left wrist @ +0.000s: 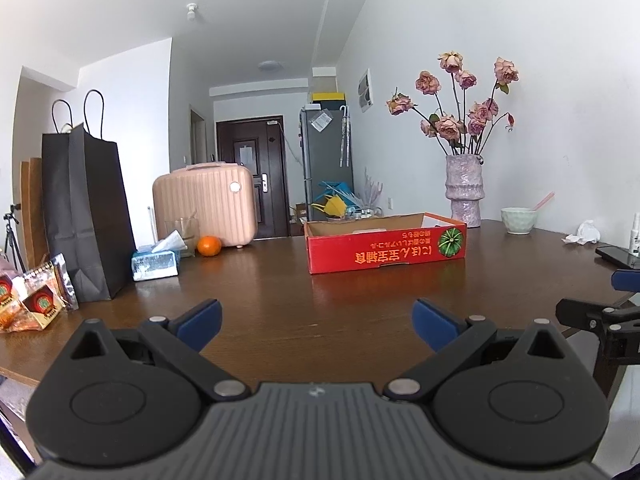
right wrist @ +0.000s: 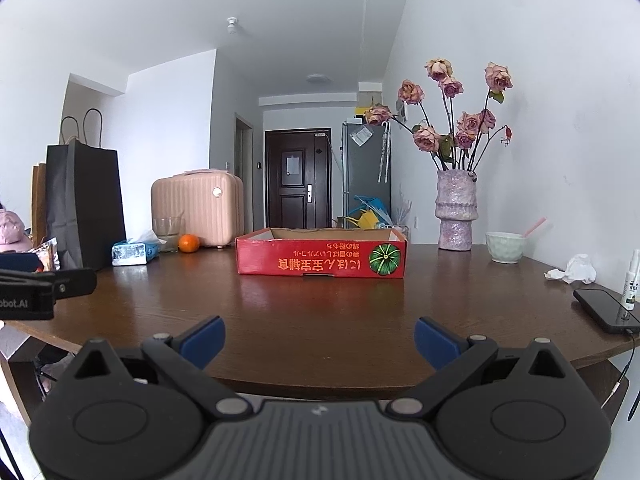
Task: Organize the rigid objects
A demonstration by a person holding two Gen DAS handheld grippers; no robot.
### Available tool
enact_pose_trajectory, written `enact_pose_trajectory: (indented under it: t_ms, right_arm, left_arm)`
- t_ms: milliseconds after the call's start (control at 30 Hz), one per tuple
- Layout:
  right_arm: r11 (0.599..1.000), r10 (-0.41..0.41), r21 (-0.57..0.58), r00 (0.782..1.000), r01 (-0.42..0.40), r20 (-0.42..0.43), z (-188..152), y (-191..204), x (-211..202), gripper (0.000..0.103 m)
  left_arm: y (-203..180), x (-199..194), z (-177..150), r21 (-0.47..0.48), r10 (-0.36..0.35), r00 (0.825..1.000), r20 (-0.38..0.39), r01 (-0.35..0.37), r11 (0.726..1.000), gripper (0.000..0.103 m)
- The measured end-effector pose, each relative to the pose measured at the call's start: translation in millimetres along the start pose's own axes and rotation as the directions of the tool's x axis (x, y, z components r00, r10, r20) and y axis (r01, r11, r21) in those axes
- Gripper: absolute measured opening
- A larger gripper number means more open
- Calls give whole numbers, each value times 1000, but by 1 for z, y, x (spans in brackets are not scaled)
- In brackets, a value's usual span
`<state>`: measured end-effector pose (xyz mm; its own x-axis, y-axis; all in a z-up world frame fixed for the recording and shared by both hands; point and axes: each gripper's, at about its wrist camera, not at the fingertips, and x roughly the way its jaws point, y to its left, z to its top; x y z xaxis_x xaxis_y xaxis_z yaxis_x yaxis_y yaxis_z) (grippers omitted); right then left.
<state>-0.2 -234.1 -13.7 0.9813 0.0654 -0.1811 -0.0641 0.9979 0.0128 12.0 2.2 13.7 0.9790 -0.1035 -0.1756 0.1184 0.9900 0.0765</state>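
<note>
Plainly spread wide on both sides: left gripper (left wrist: 316, 322) and right gripper (right wrist: 320, 340), blue fingers apart, nothing between them, held low over the near edge of the table (left wrist: 280, 280). Red box (left wrist: 386, 248) mid-table, open on top, well apart from both grippers. Rigid bits around the rim of the table: phone (right wrist: 604, 310) and spray bottle (right wrist: 631, 280) far right, just beside each other, bowl (left wrist: 519, 220) near the vase (left wrist: 464, 192), glass (left wrist: 182, 228) and orange (left wrist: 209, 246) to the left by the pink case (left wrist: 208, 204). Could fit either stage: some items already in the box, or all still outside it. Main risks from here: phone close to the table edge with a cable hanging off, so easily dragged over by a careless sweep; spray bottle tall and thin, prone to tipping at a touch; vase top-heavy with dried roses, likely to topple if clipped on a reach toward the bowl; glass slippery between hard fingers; orange apt to roll. As for containers: box interior hidden behind its near wall, possibly empty, not settled from this low angle; bowl with a pink stick leaning out; vase full of rose stems; black bag (left wrist: 86, 216) standing upright, contents out of sight.
</note>
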Motion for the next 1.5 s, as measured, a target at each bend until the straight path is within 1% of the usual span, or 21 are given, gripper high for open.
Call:
enact_pose_trajectory:
  t_ms: [300,500,633,767,933,1000,1200,1500]
  right_arm:
    - [1000,-1,0,1000,1,3,-1,0,1,101]
    - [1000,0,2,1000,0,-1,-3,0,2,101]
    - [1000,2,2,1000,-2,-4,-4,1,3,101]
    - [1000,1,2,1000,-1,-2,-4,1,3,101]
    - [1000,1,3,1000,0,-4,-5,1,3,101]
    - [1000,0,3,1000,0,-4,-5,1,3,101]
    - [1000,4,3,1000,-4,-12,-6,2,4,101]
    - [1000,1,4,1000,-1,-12,-8,2,4,101]
  left_arm:
    - [-2,-1,-2,15,-3,1000,8,3,1000,103]
    - [-3,0,-3,22,-22,1000,3,22,1000,103]
    - [-3,0,-3,22,-23,1000,5,23,999,103]
    - [-2,1,-2,8,-23,1000,-4,23,1000,103]
    - [5,6,-1,-46,-43,998,-45,41,998,103]
    - [7,5,-2,-53,-43,998,-38,41,998,103]
    - [3,3,-3,-33,-41,999,-14,41,999,103]
    - [7,6,-4,-55,-30,999,-20,28,998,103]
